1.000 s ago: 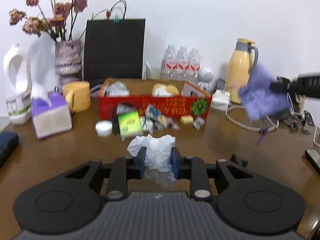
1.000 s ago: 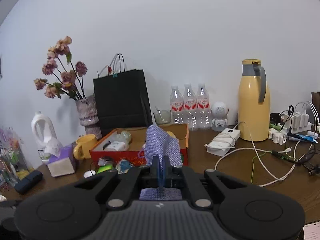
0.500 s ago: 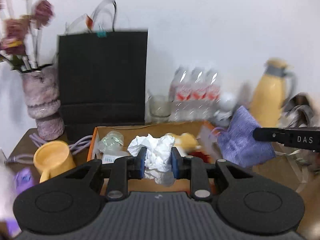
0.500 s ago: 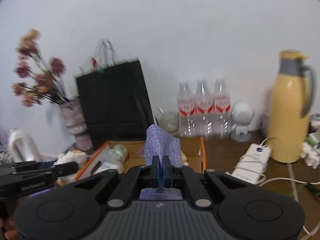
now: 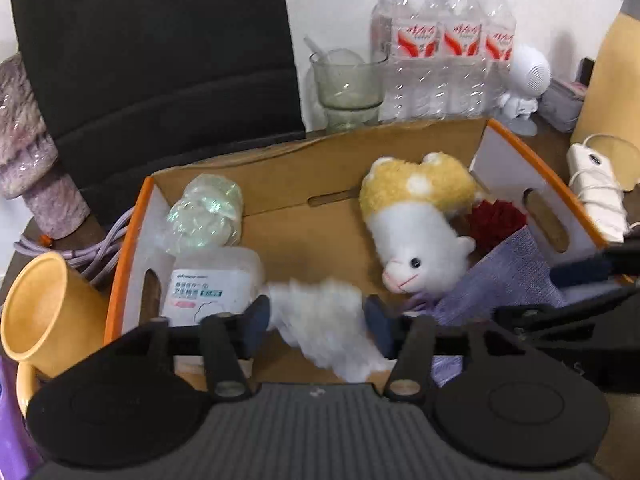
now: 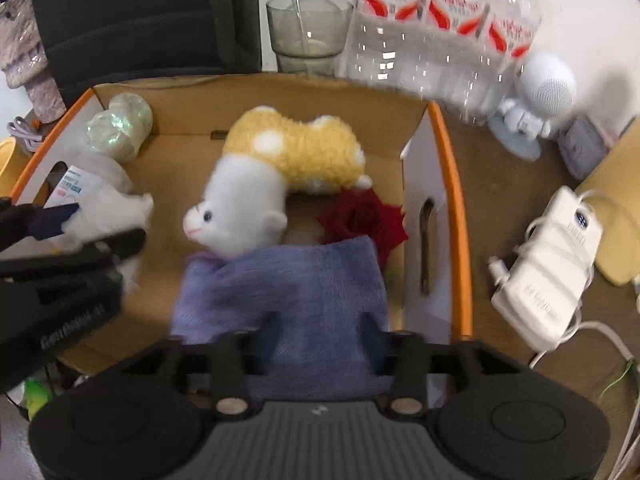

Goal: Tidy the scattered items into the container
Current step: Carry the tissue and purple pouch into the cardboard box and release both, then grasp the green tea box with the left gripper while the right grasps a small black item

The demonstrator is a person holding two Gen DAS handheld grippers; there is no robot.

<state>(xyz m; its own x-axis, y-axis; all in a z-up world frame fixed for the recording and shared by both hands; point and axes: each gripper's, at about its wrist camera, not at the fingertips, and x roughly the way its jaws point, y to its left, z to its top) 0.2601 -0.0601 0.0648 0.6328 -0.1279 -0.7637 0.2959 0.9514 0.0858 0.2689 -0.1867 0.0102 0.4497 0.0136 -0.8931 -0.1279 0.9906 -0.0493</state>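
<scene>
An orange-rimmed cardboard box (image 5: 132, 236) (image 6: 454, 200) holds a plush alpaca (image 5: 416, 220) (image 6: 256, 184), a red flower (image 6: 364, 220), a wipes pack (image 5: 204, 284) and a clear wrapped ball (image 5: 208, 212). My left gripper (image 5: 316, 320) is open over the box, and the white crumpled tissue (image 5: 324, 324) sits blurred between its spread jaws. My right gripper (image 6: 320, 340) is open over the box's right part, and the purple cloth (image 6: 288, 296) lies loose between its jaws, draped against the alpaca. Each gripper shows in the other's view, the right (image 5: 580, 280) and the left (image 6: 60, 240).
A black paper bag (image 5: 152, 48), a glass (image 5: 346, 84), a water bottle pack (image 5: 444, 52), a white speaker figure (image 6: 536, 100) and a yellow thermos (image 5: 612, 68) stand behind the box. A yellow mug (image 5: 44, 312) is left of it, a white charger (image 6: 548, 268) right.
Both grippers have moved forward and down over the box. Both have opened: the tissue and the purple cloth are no longer pinched and are dropping or lying in the box.
</scene>
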